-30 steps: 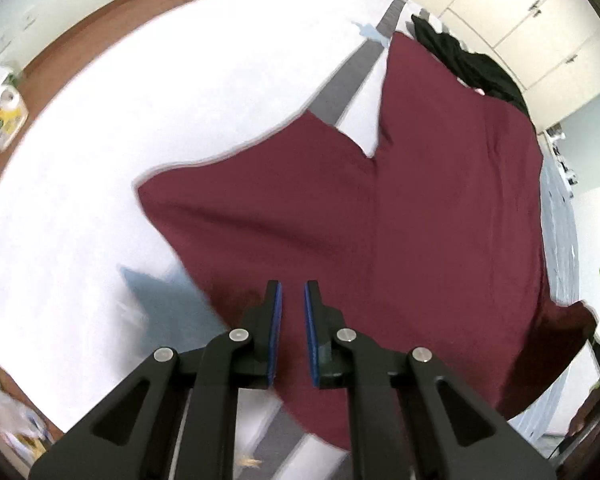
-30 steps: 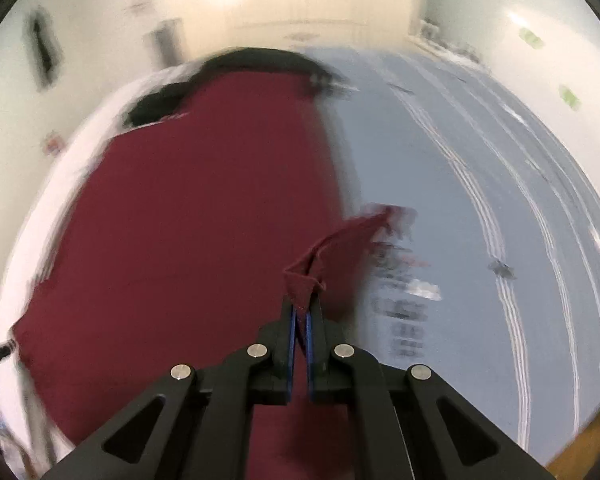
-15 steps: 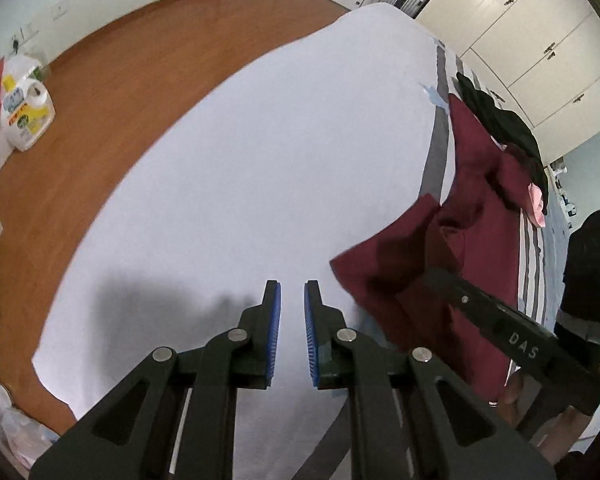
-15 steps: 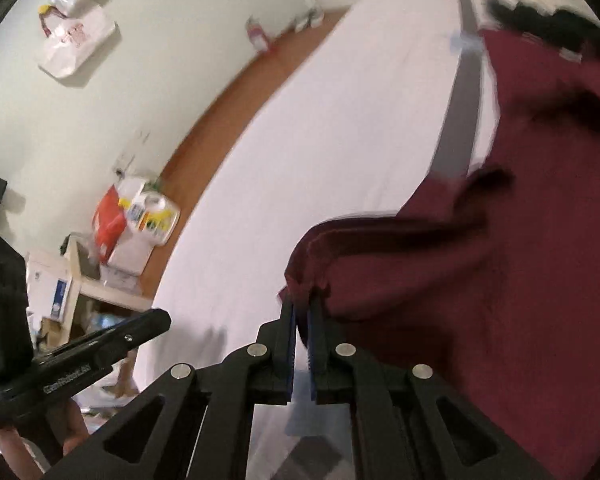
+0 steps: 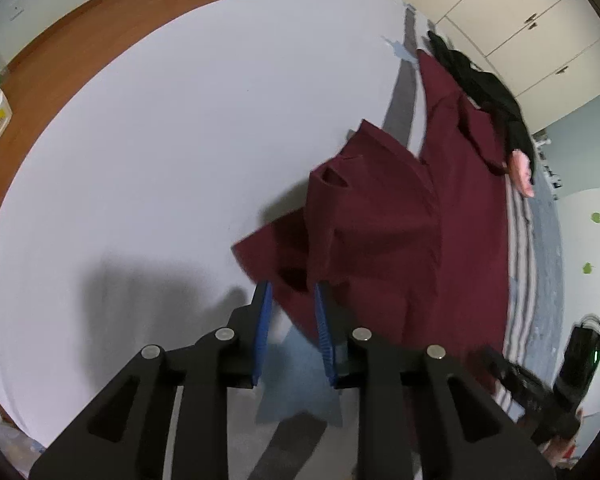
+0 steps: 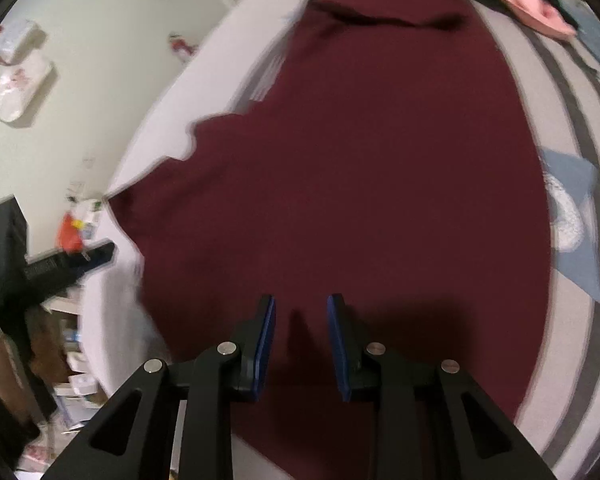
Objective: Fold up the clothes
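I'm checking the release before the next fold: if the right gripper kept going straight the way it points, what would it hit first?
Most likely the maroon garment spread on the bed: the right gripper, jaws opening and empty, points down onto it. The gap is hard to judge.

In the left wrist view, the white bed (image 5: 148, 152) lies bare across the left and centre of the frame, giving open passage from the lower left up to the top. On the right half the maroon garment (image 5: 452, 248) covers the bed, with a raised fold near the centre reaching down between the blue pads of the left gripper (image 5: 291, 304), whose jaws are opening. A black garment (image 5: 484, 84) and a pink item (image 5: 522, 170) crowd the upper right edge. In the right wrist view the maroon cloth fills the centre; the right gripper (image 6: 301, 320), jaws opening, has nothing between them. The other gripper's body blocks the left edge.
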Available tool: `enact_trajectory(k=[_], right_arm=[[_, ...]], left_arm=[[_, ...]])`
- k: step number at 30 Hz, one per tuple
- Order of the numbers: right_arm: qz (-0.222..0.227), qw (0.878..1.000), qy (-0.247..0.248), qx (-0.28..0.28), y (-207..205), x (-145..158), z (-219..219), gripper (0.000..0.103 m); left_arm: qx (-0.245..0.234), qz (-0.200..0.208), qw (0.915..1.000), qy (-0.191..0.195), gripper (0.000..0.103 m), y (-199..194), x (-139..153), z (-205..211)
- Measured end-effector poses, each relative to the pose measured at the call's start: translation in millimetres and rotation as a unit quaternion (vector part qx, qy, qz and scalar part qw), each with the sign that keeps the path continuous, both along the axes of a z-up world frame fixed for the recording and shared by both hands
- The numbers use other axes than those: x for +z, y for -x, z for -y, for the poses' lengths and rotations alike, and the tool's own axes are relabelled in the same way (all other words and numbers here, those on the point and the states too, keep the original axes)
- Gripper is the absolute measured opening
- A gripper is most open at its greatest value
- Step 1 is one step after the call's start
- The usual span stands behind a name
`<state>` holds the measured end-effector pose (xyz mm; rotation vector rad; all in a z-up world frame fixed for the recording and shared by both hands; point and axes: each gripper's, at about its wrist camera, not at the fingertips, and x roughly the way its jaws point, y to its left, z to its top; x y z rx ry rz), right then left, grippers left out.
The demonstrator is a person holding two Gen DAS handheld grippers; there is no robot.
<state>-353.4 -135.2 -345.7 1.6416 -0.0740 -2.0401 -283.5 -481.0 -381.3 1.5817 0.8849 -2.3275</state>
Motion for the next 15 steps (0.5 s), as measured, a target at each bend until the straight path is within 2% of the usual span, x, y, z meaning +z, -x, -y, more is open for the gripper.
enact_trajectory(k=[4, 9, 10, 11, 15], right_arm=[[0.003, 1.000, -0.017, -0.004, -5, -8, -40, 0.024], [0.014, 1.000, -0.025, -0.008, -16, -19, -62, 0.024], [0.014, 1.000, -0.027, -0.008, -18, -20, -65, 0.024], [0.011, 0.999, -0.030, -0.007, -20, -18, -66, 0.024], [0.003, 0.999, -0.045, -0.008, -23, -21, -67, 0.016]], left_arm=[[-0.018, -0.011, 0.9997, 0.008, 0.019, 16, 1, -4], [-0.038, 0.005, 0.9990, 0.024, 0.019, 36, -7, -4], [-0.040, 0.004, 0.9990, 0.019, 0.016, 37, -6, -3], [-0.043, 0.000, 0.9990, 0.013, 0.002, 37, -3, -2], [-0.027, -0.050, 0.9981, -0.023, 0.000, 17, 35, 8]])
